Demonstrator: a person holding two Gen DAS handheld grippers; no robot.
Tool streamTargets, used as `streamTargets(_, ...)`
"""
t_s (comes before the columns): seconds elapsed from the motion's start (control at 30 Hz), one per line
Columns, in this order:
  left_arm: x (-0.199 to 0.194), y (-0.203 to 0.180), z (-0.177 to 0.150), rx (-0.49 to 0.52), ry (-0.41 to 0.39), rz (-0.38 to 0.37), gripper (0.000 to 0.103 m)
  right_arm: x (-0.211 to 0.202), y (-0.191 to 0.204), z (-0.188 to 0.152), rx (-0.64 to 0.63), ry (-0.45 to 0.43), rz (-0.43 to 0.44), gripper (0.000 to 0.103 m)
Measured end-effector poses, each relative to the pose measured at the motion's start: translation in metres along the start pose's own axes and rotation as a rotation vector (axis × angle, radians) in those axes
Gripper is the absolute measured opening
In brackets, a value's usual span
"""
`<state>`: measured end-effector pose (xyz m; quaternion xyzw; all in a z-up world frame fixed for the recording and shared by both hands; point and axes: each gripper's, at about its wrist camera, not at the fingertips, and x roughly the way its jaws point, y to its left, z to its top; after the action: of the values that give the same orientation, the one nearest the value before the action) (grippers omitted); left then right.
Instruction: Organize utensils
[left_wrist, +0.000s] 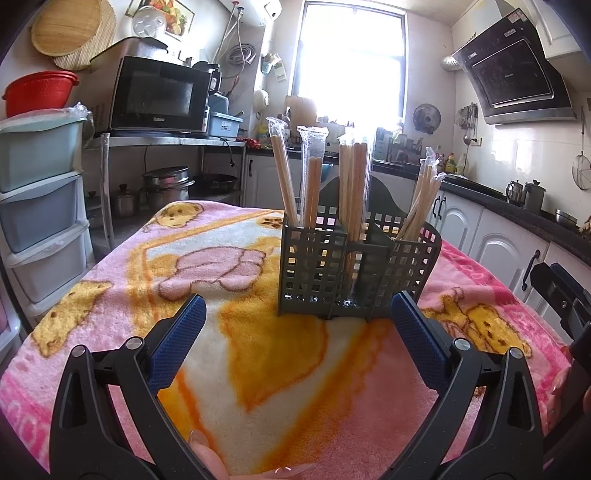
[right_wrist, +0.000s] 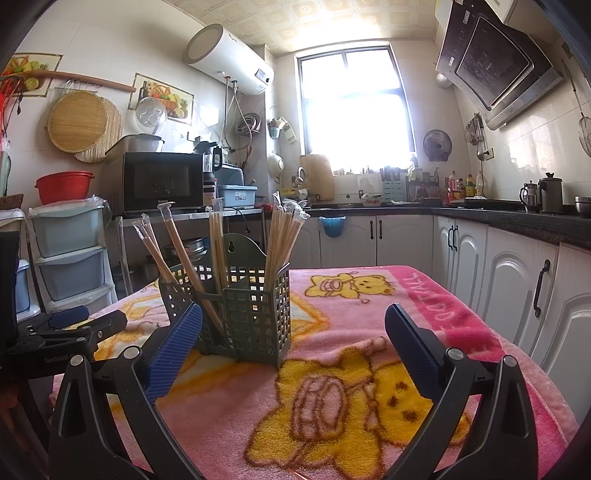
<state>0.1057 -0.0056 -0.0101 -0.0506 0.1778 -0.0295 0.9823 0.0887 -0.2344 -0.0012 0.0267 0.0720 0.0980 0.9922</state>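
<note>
Several bundles of wooden chopsticks (left_wrist: 351, 184) in clear plastic sleeves stand upright or leaning in a grey-green utensil caddy (left_wrist: 354, 273) with grid-pierced walls. The caddy has separate compartments, and each visible one holds a bundle. It sits on a table covered by a fleecy pink blanket (left_wrist: 110, 295) printed with yellow cartoon bears, roughly in the middle of the cloth.

The left gripper (left_wrist: 298, 314) hovers just in front of the caddy, its blue-padded fingers spread wide and holding nothing. The right gripper (right_wrist: 293, 325) is off to the caddy's other side, also spread wide and empty; its left finger overlaps the caddy in view, though contact cannot be judged.

Beyond the table is a small kitchen: a black microwave (left_wrist: 159, 96) on a metal shelf, stacked plastic drawers (left_wrist: 40, 192), a bright window (right_wrist: 351, 103), white cabinets (right_wrist: 517, 280) under a dark counter.
</note>
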Motion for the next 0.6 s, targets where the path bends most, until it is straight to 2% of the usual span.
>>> streamTargets(0.33,0.003,0.001,-0.002,-0.008,0.012,0.004,0.093,0.000,0.001,0.001,0.007,0.004,-0.034,0.097)
streamTargets(0.47,0.003,0.006,-0.001,-0.031,0.017,0.005,0.093,0.005,-0.004,0.002,0.017,0.054,-0.118,0.096)
streamTargets(0.6,0.000,0.016,0.005,-0.052,0.033,0.042,0.093,0.018,-0.035,0.005,0.120,0.159,-0.223,0.096)
